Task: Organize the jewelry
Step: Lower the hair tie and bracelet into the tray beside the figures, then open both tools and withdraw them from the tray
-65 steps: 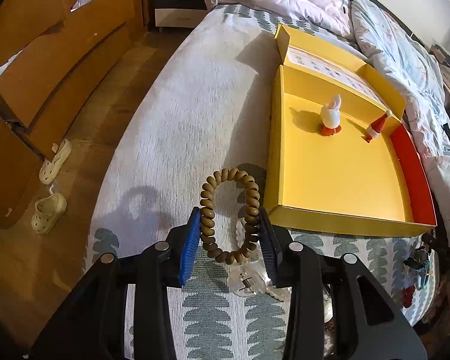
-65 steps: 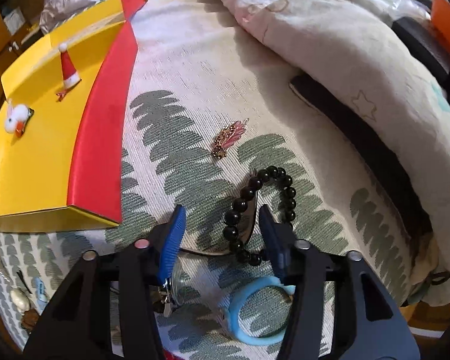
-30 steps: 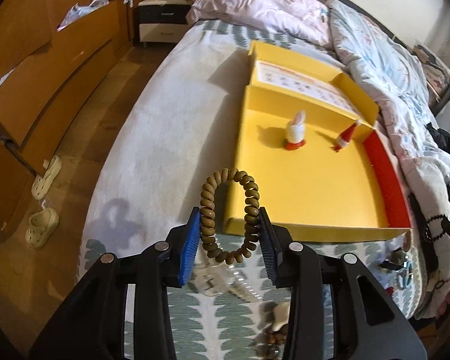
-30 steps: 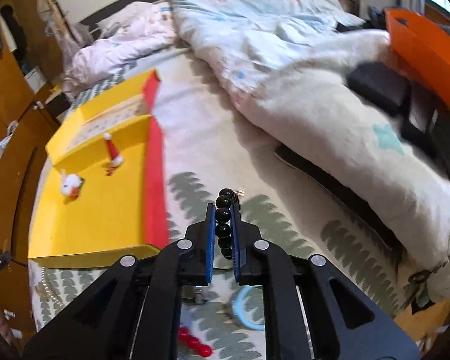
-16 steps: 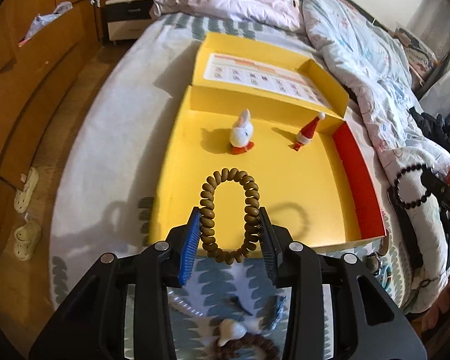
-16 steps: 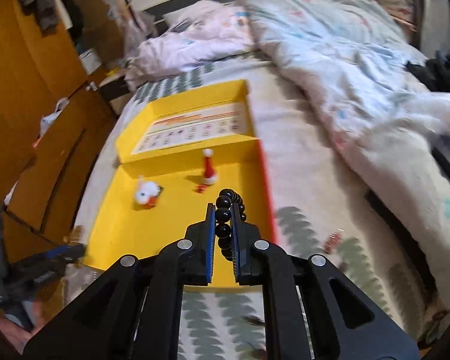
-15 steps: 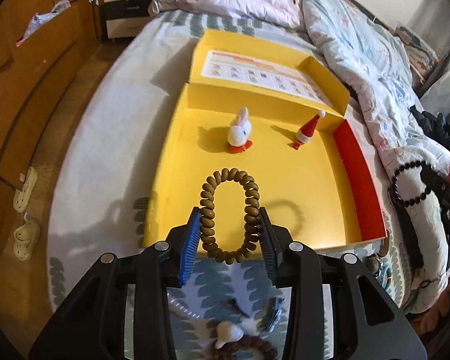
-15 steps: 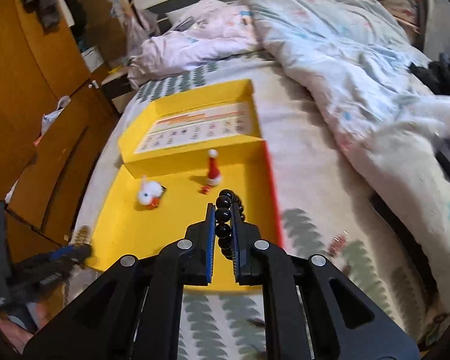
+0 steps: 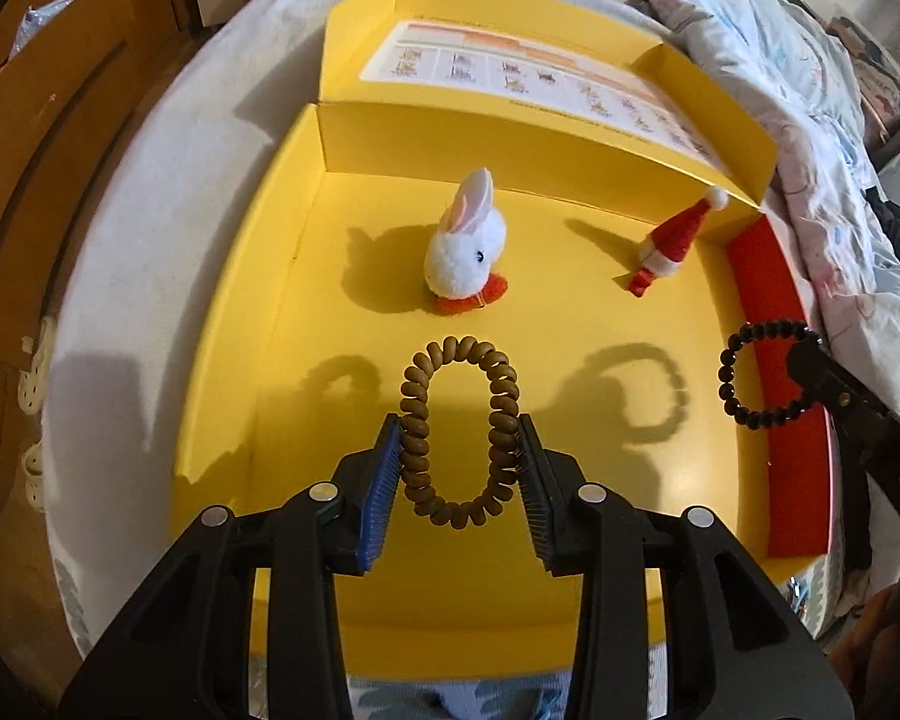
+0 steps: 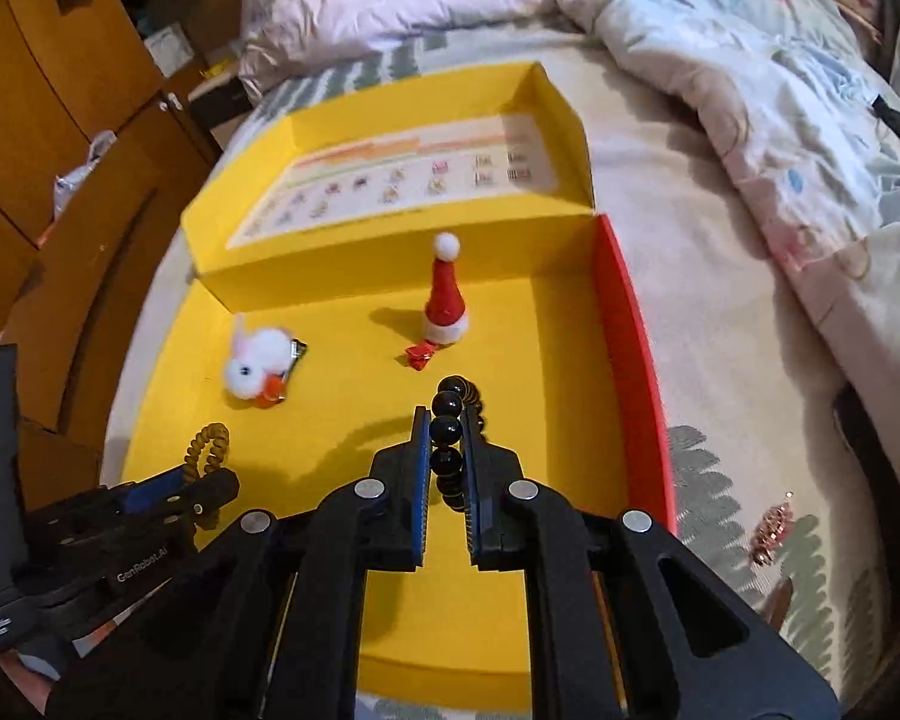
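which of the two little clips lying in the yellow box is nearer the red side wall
The santa hat clip: it stands close to the red wall, while the white bunny clip lies toward the opposite side.

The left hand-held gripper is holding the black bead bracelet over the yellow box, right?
Not quite. The left hand-held gripper holds the brown spiral hair tie over the yellow box, as the left wrist view shows. The black bead bracelet is in the right hand-held gripper.
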The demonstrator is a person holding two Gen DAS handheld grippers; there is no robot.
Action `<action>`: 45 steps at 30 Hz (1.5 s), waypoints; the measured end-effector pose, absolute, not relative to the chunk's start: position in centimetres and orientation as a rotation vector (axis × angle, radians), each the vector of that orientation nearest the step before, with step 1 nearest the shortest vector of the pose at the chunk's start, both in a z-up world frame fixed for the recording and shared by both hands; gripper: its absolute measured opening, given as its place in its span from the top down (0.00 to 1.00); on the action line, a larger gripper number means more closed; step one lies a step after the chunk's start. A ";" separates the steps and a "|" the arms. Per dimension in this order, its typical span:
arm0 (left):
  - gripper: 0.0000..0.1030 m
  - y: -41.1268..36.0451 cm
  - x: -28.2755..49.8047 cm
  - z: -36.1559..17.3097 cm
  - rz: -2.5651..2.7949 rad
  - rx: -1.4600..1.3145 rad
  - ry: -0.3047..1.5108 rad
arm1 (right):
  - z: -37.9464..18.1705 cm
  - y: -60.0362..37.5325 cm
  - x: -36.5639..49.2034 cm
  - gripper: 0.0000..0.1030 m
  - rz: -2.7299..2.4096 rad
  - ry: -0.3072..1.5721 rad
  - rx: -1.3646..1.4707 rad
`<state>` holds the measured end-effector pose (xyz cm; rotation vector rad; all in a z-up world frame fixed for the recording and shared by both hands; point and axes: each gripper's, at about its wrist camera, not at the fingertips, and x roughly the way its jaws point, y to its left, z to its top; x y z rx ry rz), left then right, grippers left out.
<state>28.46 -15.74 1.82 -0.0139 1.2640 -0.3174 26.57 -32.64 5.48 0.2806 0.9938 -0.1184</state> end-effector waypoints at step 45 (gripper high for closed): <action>0.20 -7.7 15.8 5.8 -0.239 0.120 1.061 | 8.2 -31.7 11.1 0.20 -0.069 1.002 0.022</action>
